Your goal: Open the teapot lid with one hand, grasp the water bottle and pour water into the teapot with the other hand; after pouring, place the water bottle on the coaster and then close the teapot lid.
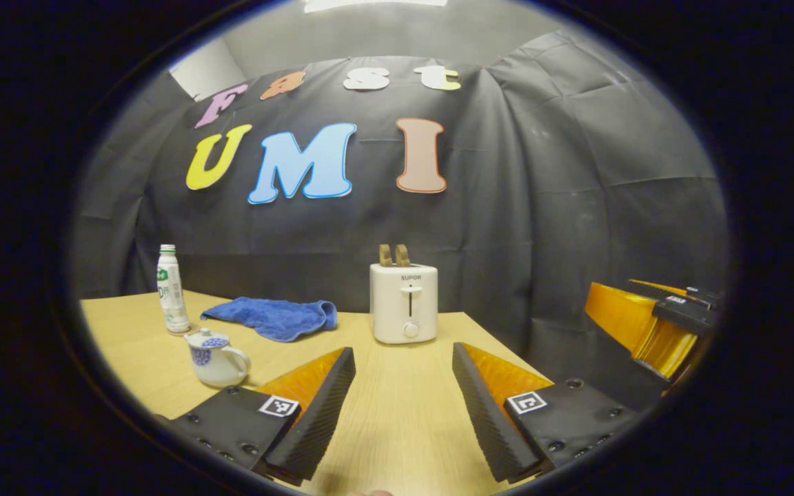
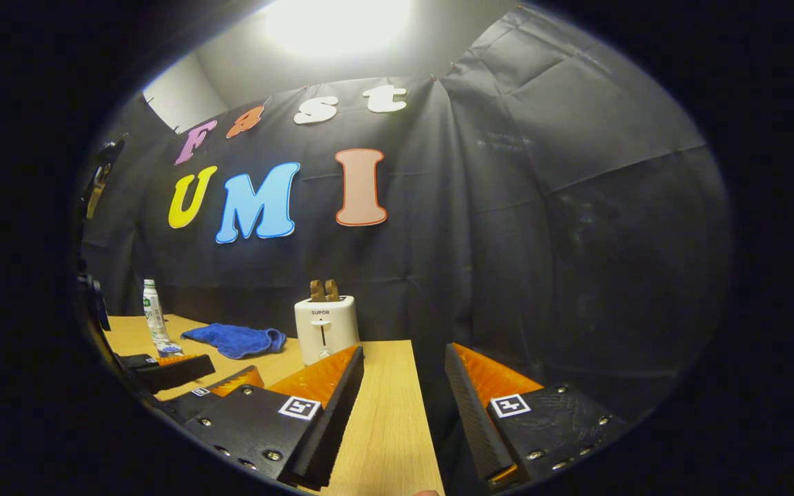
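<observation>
both hand-held grippers, left (image 1: 404, 403) and right (image 2: 404, 406), hang released over the wooden surface (image 1: 397, 413); ahead-left of the left one sits the lidded teapot (image 1: 216, 357), water bottle (image 1: 172, 289) just beyond.

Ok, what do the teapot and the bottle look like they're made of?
The teapot looks like glazed ceramic: glossy white with a blue painted pattern. The bottle seems to be plastic, white with a printed label and a pale screw cap, though that is less certain from here.

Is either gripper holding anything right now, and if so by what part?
Nothing is held. Left gripper and right gripper are both open, fingers apart over the table.
</observation>
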Demonstrator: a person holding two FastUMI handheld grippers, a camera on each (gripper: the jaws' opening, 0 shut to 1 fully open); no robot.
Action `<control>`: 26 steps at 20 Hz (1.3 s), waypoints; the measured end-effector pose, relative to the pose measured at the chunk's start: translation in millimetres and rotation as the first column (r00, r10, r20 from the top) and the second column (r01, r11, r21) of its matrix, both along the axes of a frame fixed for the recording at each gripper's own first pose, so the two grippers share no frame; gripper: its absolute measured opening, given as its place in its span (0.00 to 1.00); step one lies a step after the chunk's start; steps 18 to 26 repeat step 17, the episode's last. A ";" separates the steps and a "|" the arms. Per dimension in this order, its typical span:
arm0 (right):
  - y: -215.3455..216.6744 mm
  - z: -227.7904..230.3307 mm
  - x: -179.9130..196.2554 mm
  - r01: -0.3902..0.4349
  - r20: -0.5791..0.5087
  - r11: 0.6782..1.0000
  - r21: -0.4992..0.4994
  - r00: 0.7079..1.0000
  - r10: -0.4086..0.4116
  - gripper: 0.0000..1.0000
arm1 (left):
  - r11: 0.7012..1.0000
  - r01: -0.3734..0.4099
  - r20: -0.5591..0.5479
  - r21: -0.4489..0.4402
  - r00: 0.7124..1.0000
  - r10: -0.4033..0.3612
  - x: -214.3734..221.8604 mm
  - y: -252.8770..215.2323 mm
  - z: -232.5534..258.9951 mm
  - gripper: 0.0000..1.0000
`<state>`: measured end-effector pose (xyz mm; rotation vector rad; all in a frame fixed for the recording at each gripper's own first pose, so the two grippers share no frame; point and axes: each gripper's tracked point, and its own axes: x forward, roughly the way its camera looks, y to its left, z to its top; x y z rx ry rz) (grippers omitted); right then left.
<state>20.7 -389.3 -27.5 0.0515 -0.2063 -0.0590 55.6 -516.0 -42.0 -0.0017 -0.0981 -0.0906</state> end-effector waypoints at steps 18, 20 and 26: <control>6.7 -57.3 -25.8 -0.034 -0.240 0.999 -0.011 0.970 0.030 0.86 | 0.993 -0.055 -0.003 -0.104 0.998 0.055 -0.6 28.4 11.7 1.00; 6.7 -57.3 -25.8 -0.034 -0.240 0.999 -0.011 0.970 0.030 0.86 | 0.993 -0.055 -0.003 -0.104 0.998 0.055 -0.6 28.4 11.7 1.00; 6.7 -57.3 -25.8 -0.034 -0.240 0.999 -0.011 0.970 0.030 0.86 | 0.993 -0.055 -0.003 -0.104 0.998 0.055 -0.6 28.4 11.7 1.00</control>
